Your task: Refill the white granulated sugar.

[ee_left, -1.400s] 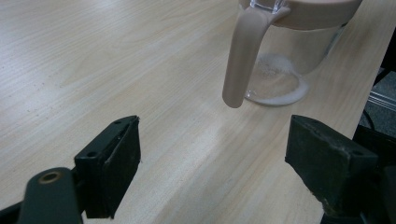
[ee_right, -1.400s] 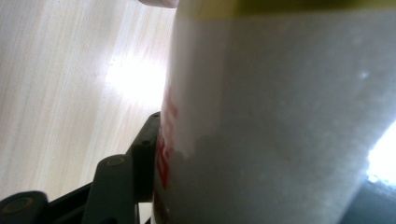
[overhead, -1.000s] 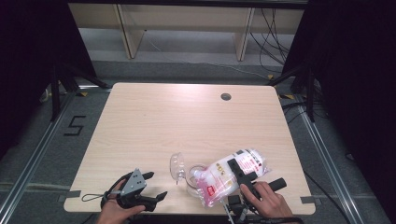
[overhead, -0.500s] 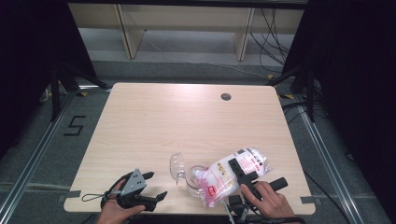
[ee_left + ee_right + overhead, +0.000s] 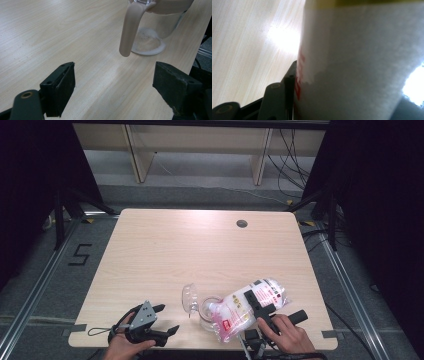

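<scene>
Pouring from the white-and-pink plastic bag [image 5: 245, 312], pinched in the right tongs [image 5: 261, 306], into the clear glass jug [image 5: 200, 307] near the counter's [image 5: 200, 255] near edge; next, more tilt, left tongs [image 5: 162, 320] spread idle.

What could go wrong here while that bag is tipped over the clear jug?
The right gripper clamps a soft bag tilted at the jug, so it may sag or slip and spill white grains on the table. The left gripper is open and apart from the jug, leaving it unsteadied; it could tip.
</scene>
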Available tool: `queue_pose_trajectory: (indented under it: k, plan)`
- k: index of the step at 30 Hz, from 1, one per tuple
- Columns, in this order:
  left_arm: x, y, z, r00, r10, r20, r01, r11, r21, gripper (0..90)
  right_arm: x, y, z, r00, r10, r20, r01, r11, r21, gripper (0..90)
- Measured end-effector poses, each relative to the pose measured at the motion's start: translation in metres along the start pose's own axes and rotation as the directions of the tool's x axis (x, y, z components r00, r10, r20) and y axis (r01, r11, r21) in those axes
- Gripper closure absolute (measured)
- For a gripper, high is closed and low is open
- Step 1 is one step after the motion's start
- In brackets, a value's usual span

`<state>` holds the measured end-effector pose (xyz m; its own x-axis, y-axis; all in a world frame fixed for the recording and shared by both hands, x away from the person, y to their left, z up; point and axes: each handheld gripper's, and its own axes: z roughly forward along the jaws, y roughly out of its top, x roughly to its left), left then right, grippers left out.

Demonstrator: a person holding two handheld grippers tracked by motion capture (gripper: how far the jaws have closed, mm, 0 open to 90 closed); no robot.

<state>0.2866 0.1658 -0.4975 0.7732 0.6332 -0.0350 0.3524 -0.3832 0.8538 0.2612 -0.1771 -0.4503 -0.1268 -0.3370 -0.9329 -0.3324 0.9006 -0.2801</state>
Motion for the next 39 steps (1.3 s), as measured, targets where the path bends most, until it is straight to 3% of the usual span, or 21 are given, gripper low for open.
queue_pose_trajectory:
  k: [2,8,20,27,31,38,39]
  plan:
    - [0.0,-0.0001,0.0001,1.0,-0.002,0.0,0.002,1.0,-0.001,17.8,-0.0012,-0.0002,-0.0001,0.9998,-0.016,0.008,0.016,1.0,-0.004,46.7]
    - [0.0003,0.0,-0.0001,1.0,0.003,0.001,-0.003,1.0,0.0,17.9,0.0006,-0.0009,-0.001,1.0,0.004,-0.001,-0.004,1.0,0.013,46.8]
    - [-0.0002,-0.0001,-0.0002,1.0,-0.004,0.0,0.004,1.0,0.001,17.9,-0.0002,-0.0014,-0.0018,0.9999,-0.011,0.005,0.011,1.0,0.014,47.0]
    - [-0.0003,-0.0001,-0.0002,1.0,-0.004,-0.001,0.004,1.0,0.001,17.9,-0.0031,-0.0022,-0.0014,0.9988,-0.048,0.011,0.048,0.999,0.005,47.1]
    - [0.0001,0.0,-0.0004,1.0,0.001,-0.001,-0.001,1.0,0.0,17.9,-0.0019,-0.0024,-0.0015,0.9994,-0.034,0.01,0.034,0.999,0.008,47.1]
    - [-0.0004,-0.0001,-0.0002,1.0,-0.003,-0.001,0.003,1.0,0.0,17.9,-0.0032,-0.003,-0.0014,0.9984,-0.055,0.014,0.055,0.998,0.006,47.2]
    - [-0.0003,-0.0001,-0.0002,1.0,-0.003,-0.001,0.003,1.0,0.0,17.9,-0.0011,-0.0032,-0.0024,0.9995,-0.03,0.007,0.03,0.999,0.018,47.2]
